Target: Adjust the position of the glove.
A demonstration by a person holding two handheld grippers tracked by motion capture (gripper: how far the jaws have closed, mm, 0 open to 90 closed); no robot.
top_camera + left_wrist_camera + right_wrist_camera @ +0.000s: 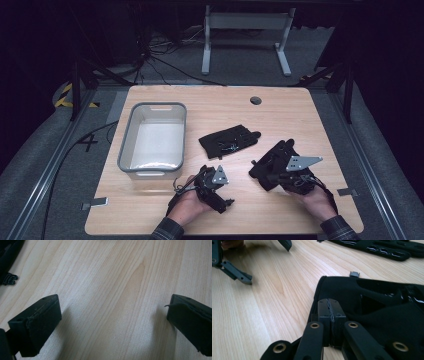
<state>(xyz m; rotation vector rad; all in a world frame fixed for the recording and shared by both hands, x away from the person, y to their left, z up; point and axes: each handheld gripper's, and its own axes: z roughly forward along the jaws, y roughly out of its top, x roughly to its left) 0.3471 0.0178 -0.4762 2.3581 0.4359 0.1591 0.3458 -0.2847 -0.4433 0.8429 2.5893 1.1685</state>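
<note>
Fingers (329, 312) right: pressed together at near glove (387, 315) cuff edge | left fingers (37, 325): wide over bare table (112, 290)

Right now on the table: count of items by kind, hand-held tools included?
Black gloves: 2, far glove and near glove
Grey bin: 1
Tools: 2, left tool open over bare wood, right tool shut at the near glove's cuff
Total: 5

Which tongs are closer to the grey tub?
Left. The left tongs sit just off the grey tub, near its front right corner. The right tongs are farther right, shut on a black glove.
</note>
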